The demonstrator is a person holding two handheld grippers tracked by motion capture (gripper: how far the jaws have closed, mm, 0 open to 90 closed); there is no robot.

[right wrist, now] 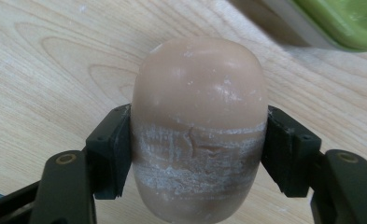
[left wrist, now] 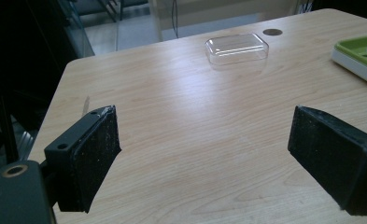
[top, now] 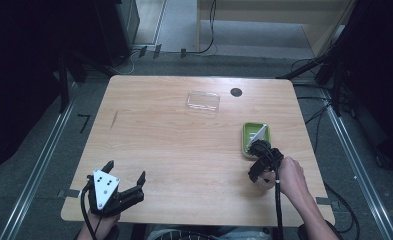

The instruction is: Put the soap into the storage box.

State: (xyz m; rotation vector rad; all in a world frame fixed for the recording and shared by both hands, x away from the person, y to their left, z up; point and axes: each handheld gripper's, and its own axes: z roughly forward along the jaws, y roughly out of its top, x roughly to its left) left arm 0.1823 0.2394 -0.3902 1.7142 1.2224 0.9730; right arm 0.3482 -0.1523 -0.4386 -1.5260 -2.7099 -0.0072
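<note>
- Your right gripper [right wrist: 197, 154] is clamped on a tan oval soap bar [right wrist: 199, 121], one jaw pressed against each long side.
- The soap's long axis runs straight out between the jaws, its rounded far end pointing towards the green soap dish [right wrist: 344, 21] just beyond it.
- Your left gripper [left wrist: 204, 158] is spread wide and empty above the wooden table [left wrist: 195, 116].
- A clear plastic lid [left wrist: 237, 46] lies well apart, near the table's far edge.
</note>
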